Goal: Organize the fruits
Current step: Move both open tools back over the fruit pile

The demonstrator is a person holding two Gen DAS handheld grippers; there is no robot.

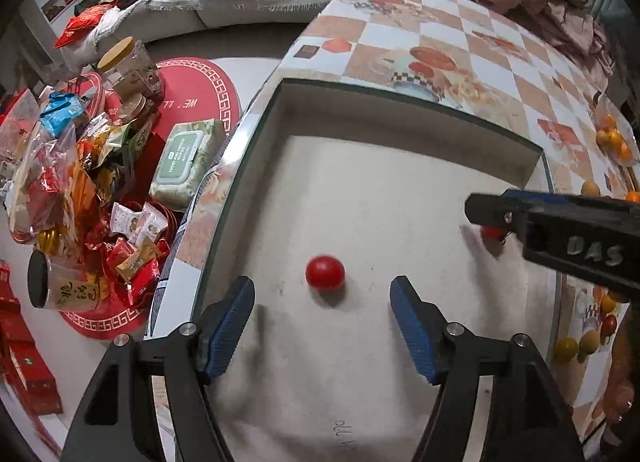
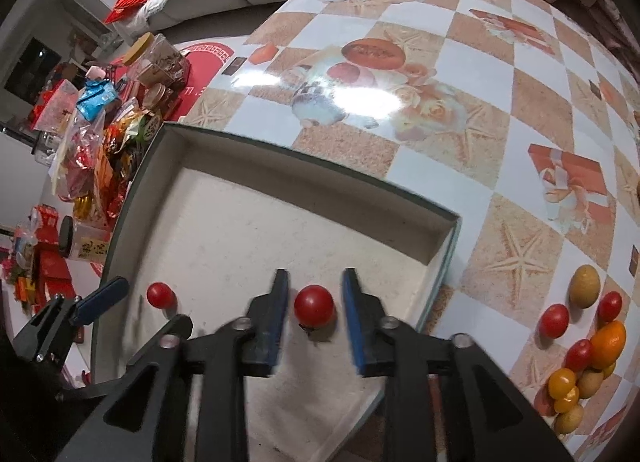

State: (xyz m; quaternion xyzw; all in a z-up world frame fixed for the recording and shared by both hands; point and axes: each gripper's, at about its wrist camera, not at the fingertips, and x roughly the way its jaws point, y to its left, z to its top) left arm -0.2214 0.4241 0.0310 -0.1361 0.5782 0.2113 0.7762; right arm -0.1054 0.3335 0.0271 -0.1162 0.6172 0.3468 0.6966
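Shallow white tray on checked tabletop, two red tomatoes inside, left gripper wide open, first tomato lying free between its fingers, right gripper parted around second tomato, not gripping, loose fruit pile beside tray.

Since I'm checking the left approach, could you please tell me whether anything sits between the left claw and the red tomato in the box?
Nothing visible does. The left claw is open, with the red tomato just ahead on the bare floor of the box. The right claw straddles a second tomato off to the side.
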